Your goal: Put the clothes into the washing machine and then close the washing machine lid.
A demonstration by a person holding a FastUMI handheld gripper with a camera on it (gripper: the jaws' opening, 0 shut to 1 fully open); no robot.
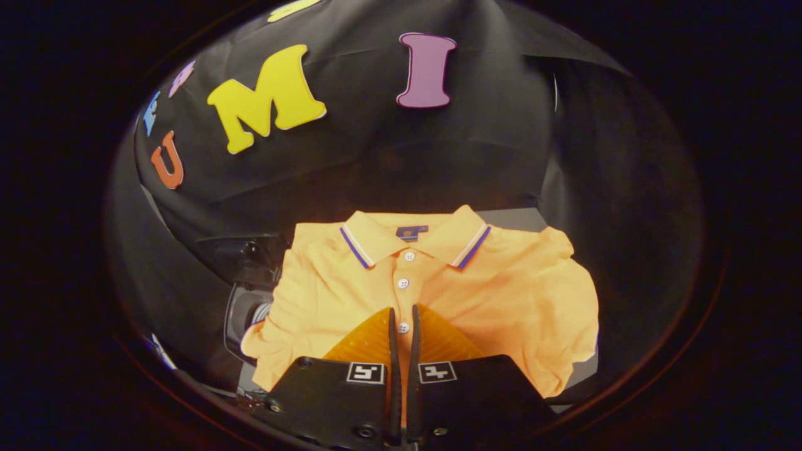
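- Tool [403, 319] hovers low over the shirt, its two fingers drawn nearly together with just a thin slit between them, clenched on nothing that I can make out.
- Orange polo shirt [501, 294] lies spread flat on the grey table [514, 218], collar at the far side, buttons running towards the fingertips.
- Left of the shirt, a dark rounded opening, the washing machine [245, 310], peeks out from under the sleeve.
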